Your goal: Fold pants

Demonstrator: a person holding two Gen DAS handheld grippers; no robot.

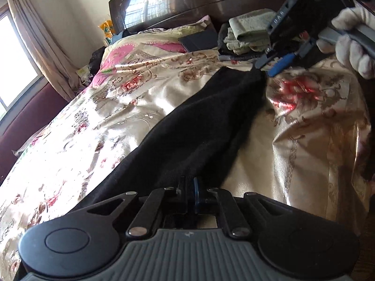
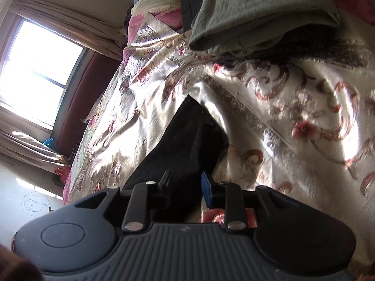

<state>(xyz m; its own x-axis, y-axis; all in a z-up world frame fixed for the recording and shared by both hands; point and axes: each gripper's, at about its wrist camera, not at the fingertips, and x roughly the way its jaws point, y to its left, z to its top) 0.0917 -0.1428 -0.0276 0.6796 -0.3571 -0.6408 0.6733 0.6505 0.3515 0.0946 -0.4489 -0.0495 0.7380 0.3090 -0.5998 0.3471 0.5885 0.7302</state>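
- Left wrist view: a bed covered by a shiny cream floral bedspread (image 1: 98, 126) fills most of the scene, with a dark wooden headboard (image 1: 187, 2) at its far end and a curtained window (image 1: 14, 70) at the left.
- Black pants (image 1: 187, 131) lie as a long band across the bedspread, running from the left gripper (image 1: 191, 187) at the near end toward the right gripper (image 1: 271, 66) at the far end.
- A pile of folded grey-green and dark clothes (image 1: 246, 37) sits near the headboard, just beyond the far end of the pants.
- A white-gloved hand (image 1: 351, 39) holds the right gripper's handle at the upper right.
- The left gripper's fingers are pressed together on the near edge of the pants.
- Right wrist view: the right gripper (image 2: 186, 187) has its fingers parted, with the black pants (image 2: 185, 145) lying between them; the blue pad (image 2: 207, 188) stands clear of the cloth, so nothing is pinched.
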